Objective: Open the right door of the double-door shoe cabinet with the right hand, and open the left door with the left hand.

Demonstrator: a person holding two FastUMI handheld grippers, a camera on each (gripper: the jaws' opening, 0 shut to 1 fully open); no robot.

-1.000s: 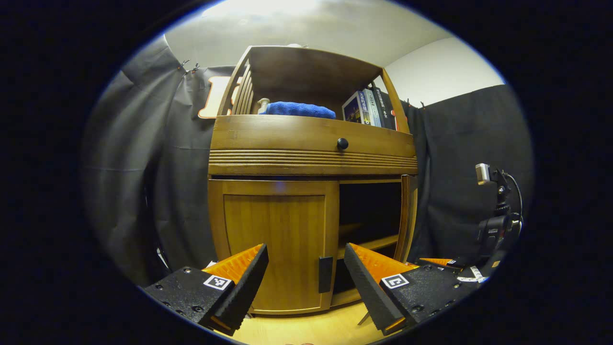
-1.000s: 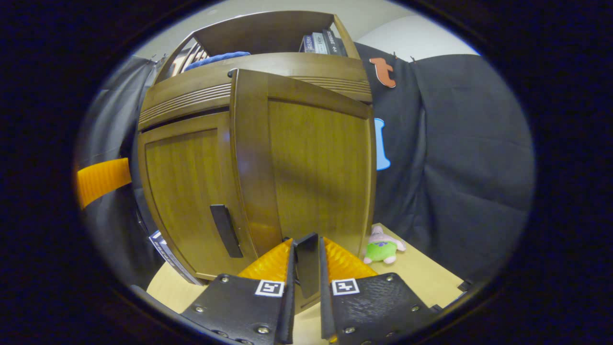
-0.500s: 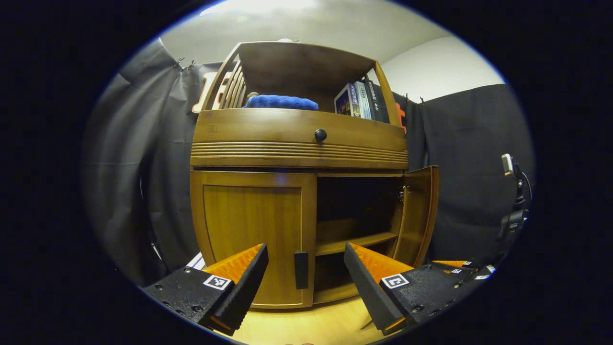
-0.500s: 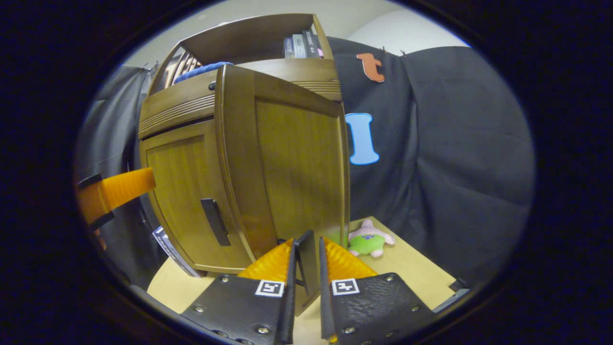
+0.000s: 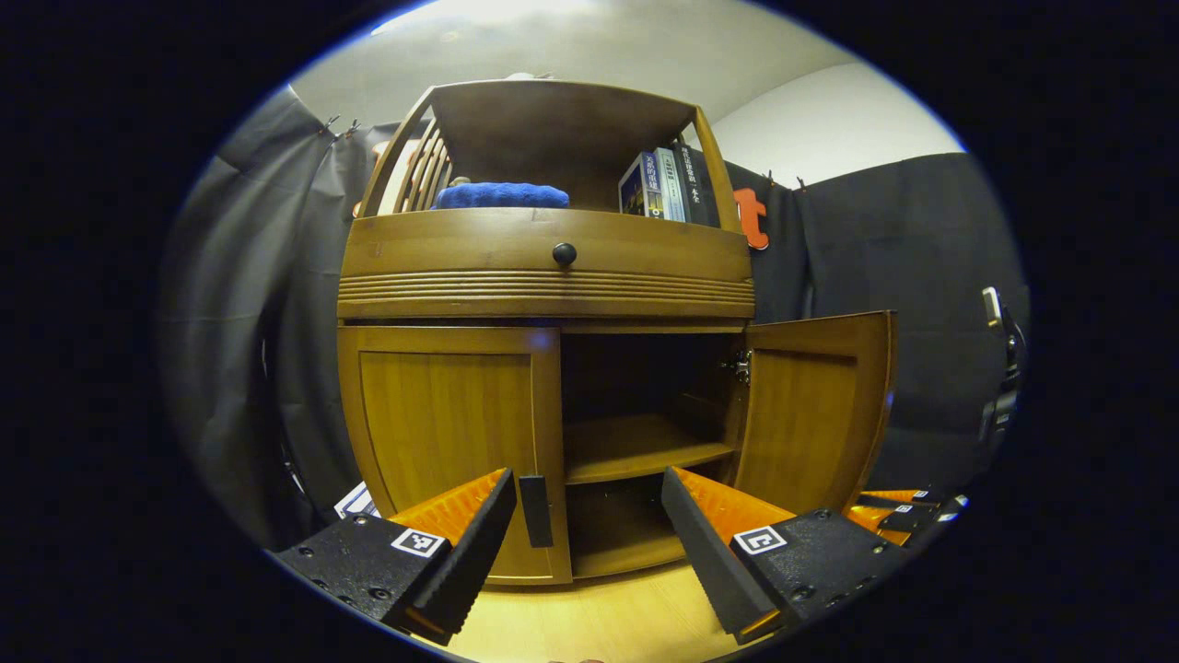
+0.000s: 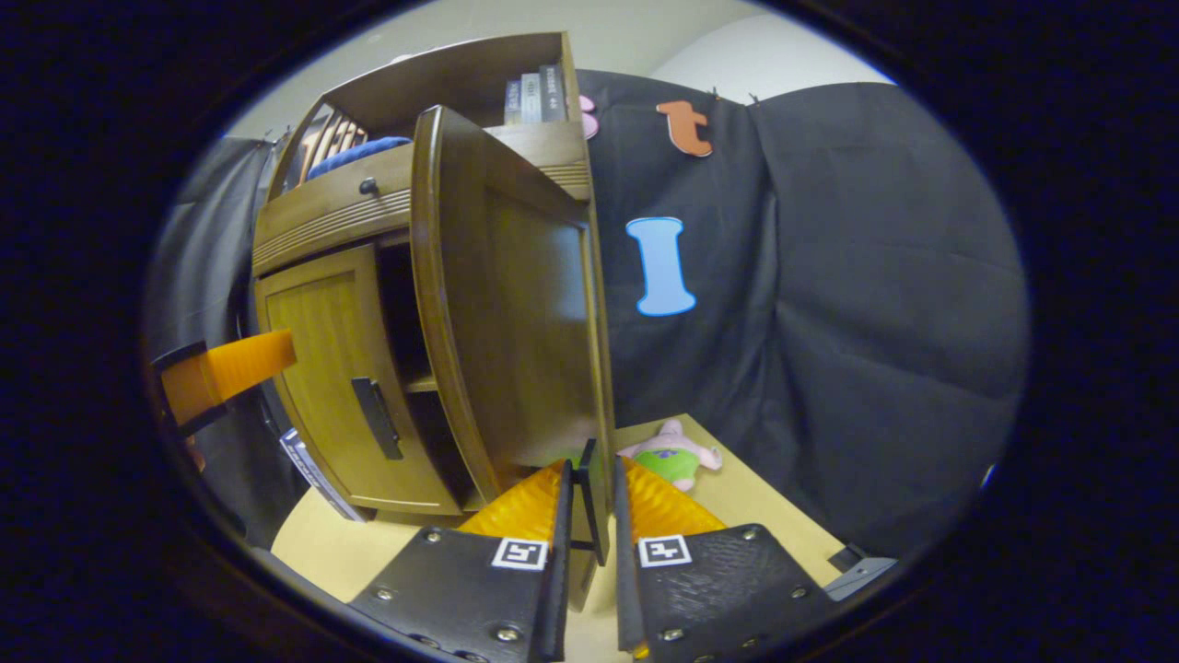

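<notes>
The right gripper [image 6: 589, 516] is clamped on the right door's handle [image 6: 592, 497]; the right door [image 5: 811, 414] has been swung wide open. The left gripper [image 5: 589, 529] is spread beside the closed left door's handle [image 5: 535, 511], which is judged next.

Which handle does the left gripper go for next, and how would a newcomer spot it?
Start at the wooden cabinet and drop below the drawer knob to the two doors. The left door is shut; the right door is swung open. The handle is the dark upright bar low on the shut door's inner edge, between the fingers of the open left gripper.
</notes>
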